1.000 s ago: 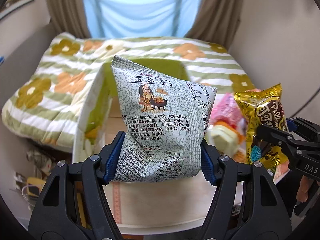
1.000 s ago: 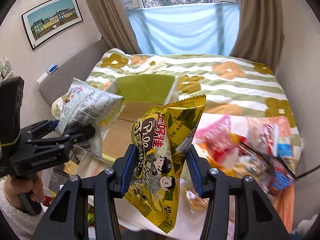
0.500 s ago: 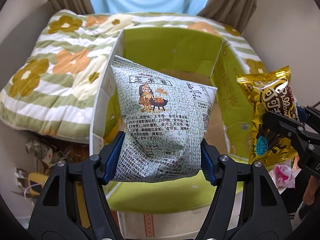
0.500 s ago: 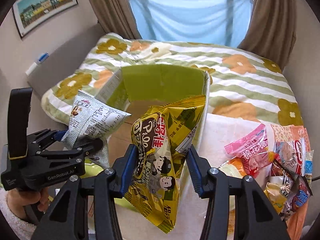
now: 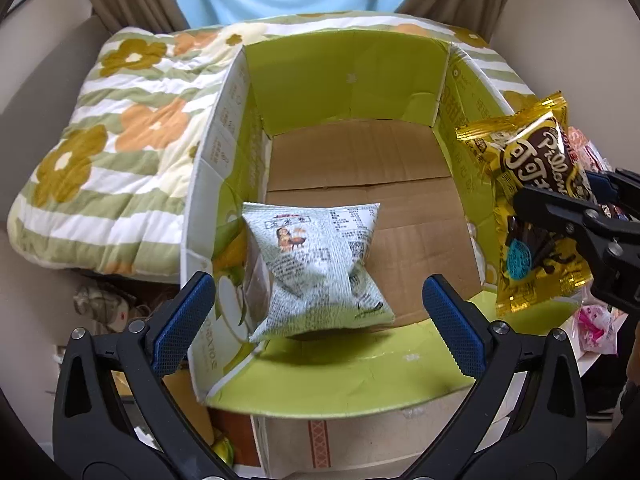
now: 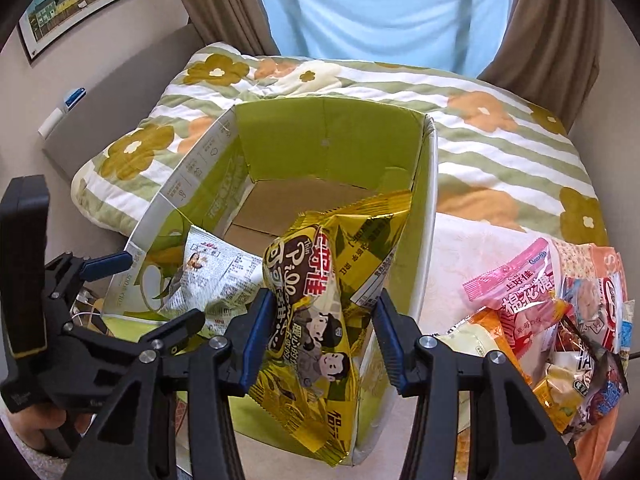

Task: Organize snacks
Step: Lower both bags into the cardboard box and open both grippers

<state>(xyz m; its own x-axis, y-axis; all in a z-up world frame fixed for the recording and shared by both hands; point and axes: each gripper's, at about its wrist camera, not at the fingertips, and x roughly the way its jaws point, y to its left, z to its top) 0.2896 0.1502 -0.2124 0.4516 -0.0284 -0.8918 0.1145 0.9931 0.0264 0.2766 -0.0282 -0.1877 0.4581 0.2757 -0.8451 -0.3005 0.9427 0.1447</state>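
The left gripper point(image 5: 316, 308) is opening, its blue pads clear of the pale green snack bag point(image 5: 316, 268), which is inside the green-lined cardboard box point(image 5: 344, 76). The right gripper point(image 6: 320, 336) stays out of it, clamped on a yellow snack bag point(image 6: 320, 280) at the box's right wall.

The cardboard box point(image 5: 360, 168) is open-topped, its floor bare beyond the pale snack bag point(image 5: 316, 268); upright flaps point(image 5: 216, 168) fence its sides.

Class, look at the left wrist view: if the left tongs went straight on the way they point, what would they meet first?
Probably the white snack bag, dropping between the opening left tongs into the green box; depth is unclear.
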